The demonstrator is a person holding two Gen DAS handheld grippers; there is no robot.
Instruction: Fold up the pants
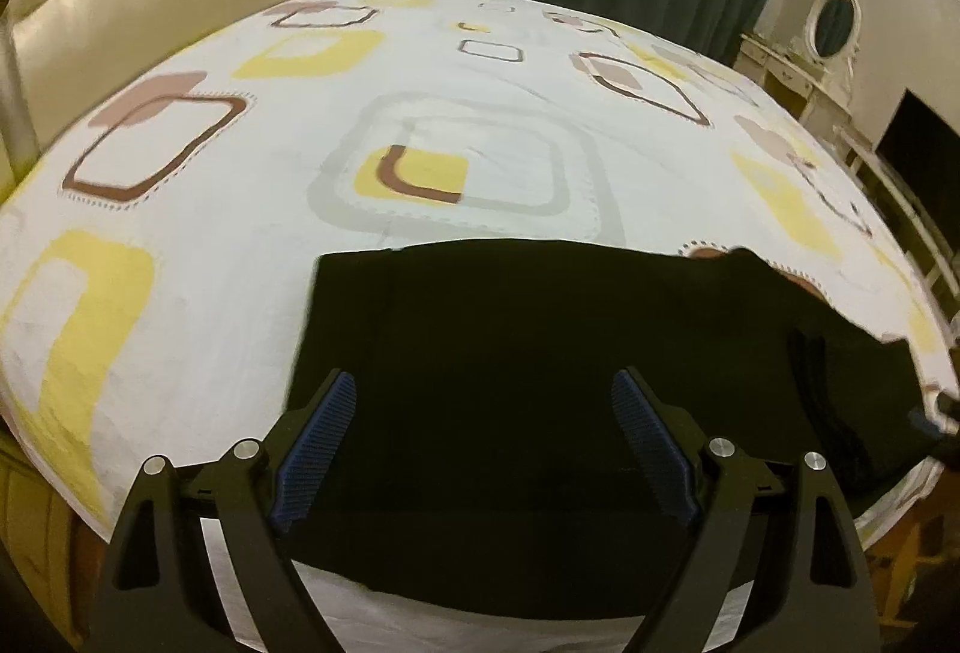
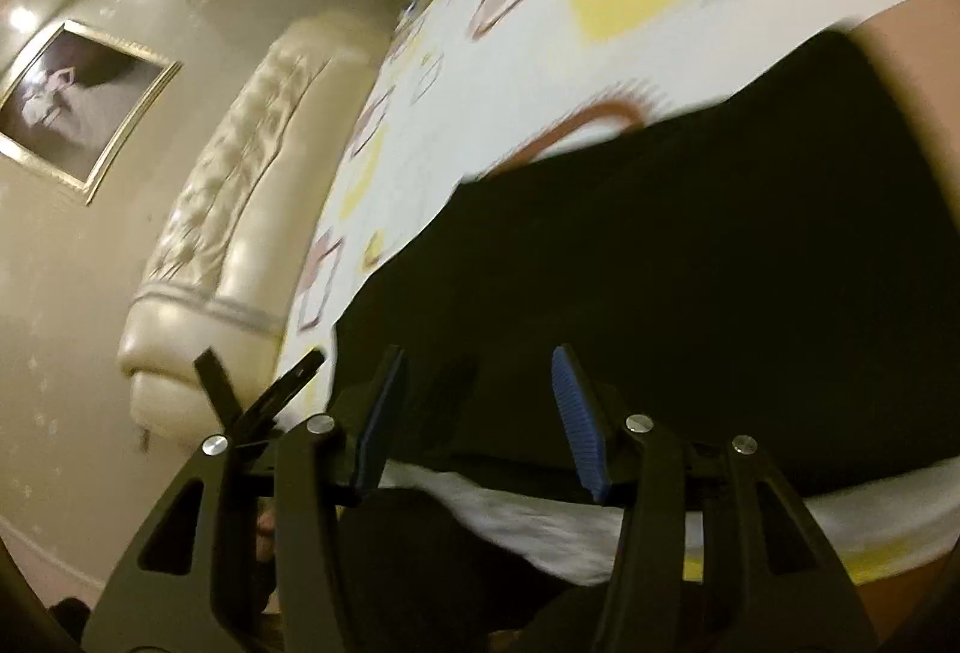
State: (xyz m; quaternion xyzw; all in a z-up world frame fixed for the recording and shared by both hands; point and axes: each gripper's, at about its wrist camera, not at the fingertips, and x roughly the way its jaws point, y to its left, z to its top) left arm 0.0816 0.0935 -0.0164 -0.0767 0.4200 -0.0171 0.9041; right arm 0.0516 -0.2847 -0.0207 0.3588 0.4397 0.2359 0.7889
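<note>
Patterned bedsheet [image 1: 240, 245], black pants [image 1: 540, 353], both claws agape

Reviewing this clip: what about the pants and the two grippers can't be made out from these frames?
- Black pants: uniformly dark in both views, so folds and layers are unreadable.
- Their right end, left wrist view: cut off by the fisheye edge.
- Right wrist view: motion blur smears the patterned bedsheet.
- Open left gripper and open right gripper: contact with the cloth is unclear.

Black pants [image 2: 690, 263] motion-blurred, folds unreadable
</note>
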